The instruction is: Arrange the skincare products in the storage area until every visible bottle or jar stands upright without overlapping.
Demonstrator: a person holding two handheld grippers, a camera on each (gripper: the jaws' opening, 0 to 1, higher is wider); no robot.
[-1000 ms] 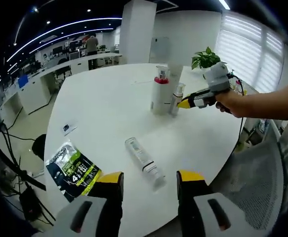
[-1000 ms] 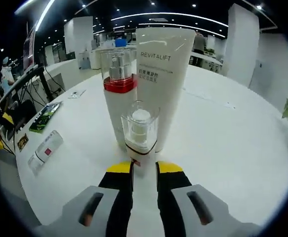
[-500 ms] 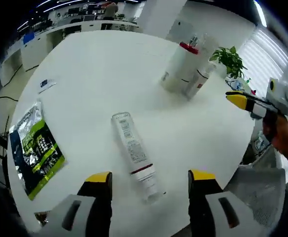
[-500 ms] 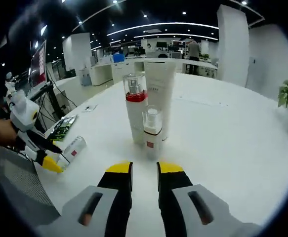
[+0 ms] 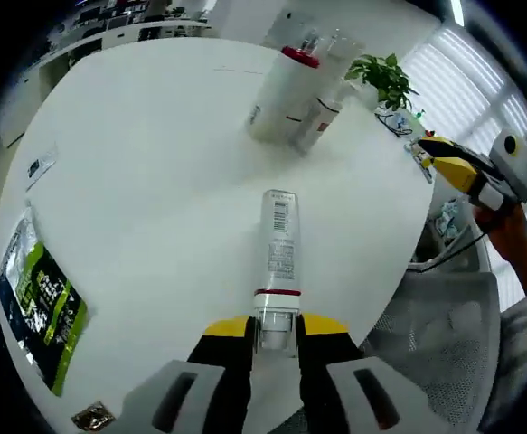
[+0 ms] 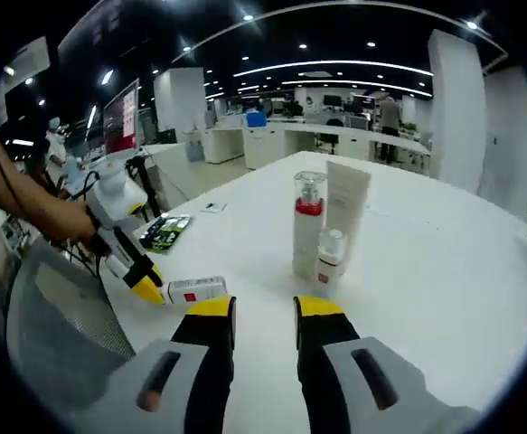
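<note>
L gripper (image 5: 275,327) has its yellow-tipped jaws closed onto the cap end of the lying bottle (image 5: 278,262), prob. so it can be tipped up onto its base; that bottle is a slim clear cylinder w/ barcode label and a red band near the cap, flat on the white table (image 5: 155,163) near the edge, pointing away toward the standing group. R gripper (image 6: 264,312) is well apart from the products, jaws nearly together w/ a narrow gap, nothing held. Already upright, close together mid-table: red-collared pump bottle (image 6: 307,224), tall matte white tube (image 6: 346,212), small clear-capped bottle (image 6: 330,259). Glossy green sachet (image 5: 35,301) lies flat, well off to the side.
</note>
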